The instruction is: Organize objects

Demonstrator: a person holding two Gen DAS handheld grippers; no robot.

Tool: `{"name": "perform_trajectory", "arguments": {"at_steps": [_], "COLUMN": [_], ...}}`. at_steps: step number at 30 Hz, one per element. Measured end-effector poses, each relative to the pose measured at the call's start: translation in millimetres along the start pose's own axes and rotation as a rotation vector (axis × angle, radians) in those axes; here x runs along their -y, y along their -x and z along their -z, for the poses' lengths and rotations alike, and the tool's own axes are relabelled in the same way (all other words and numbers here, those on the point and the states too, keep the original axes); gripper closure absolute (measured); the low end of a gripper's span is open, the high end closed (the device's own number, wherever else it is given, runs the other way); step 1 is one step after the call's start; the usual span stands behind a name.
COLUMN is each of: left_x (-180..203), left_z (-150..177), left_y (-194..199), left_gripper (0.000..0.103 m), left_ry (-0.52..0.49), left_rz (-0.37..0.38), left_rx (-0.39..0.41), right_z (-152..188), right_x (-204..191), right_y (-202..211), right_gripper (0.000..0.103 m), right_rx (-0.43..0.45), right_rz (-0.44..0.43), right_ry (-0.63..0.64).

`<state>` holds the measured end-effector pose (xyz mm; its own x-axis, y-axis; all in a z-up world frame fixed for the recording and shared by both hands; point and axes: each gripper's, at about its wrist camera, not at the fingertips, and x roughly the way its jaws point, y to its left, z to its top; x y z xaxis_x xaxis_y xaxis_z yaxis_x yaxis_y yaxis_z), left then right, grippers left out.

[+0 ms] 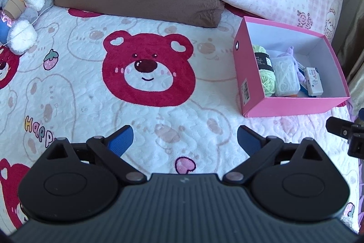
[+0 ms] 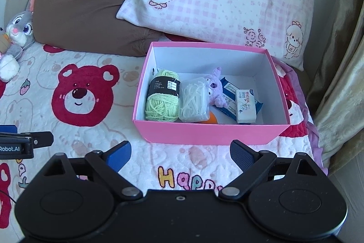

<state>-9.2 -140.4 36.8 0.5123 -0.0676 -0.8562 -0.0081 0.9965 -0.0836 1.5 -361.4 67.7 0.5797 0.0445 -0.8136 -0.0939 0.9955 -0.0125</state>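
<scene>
1. Both my tongs are released with nothing between the pads: the left gripper (image 1: pixel 184 139) hangs over bare bedspread (image 1: pixel 91 106), and the right gripper (image 2: pixel 180 155) sits just short of the pink box (image 2: pixel 204 133).
2. The goods are already inside the box: green yarn (image 2: pixel 162 97) at 9 o'clock, a clear case (image 2: pixel 194 104), a purple plush (image 2: pixel 216 88), and a white packet (image 2: pixel 245 109) toward 3 o'clock.
3. I judge sorting nearly finished; I'd scan for strays.
4. Open room lies at 9 o'clock; pillows crowd 12, a curtain 3.
</scene>
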Motion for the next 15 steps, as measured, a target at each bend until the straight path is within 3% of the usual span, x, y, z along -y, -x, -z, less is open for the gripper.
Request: {"name": "perform_trajectory", "arguments": {"at_steps": [15], "left_x": [-2.3], "left_z": [2.6], "left_y": [-9.0], "left_gripper": [0.004], "left_ry": [0.0], "left_rz": [-0.024], "left_rx": [-0.057], "right_z": [2.8], "right_x": [-2.7], "right_y": [-7.4], "right_gripper": [0.007], "right_rx": [-0.038], "right_rz": [0.008], "right_ry": [0.011]}}
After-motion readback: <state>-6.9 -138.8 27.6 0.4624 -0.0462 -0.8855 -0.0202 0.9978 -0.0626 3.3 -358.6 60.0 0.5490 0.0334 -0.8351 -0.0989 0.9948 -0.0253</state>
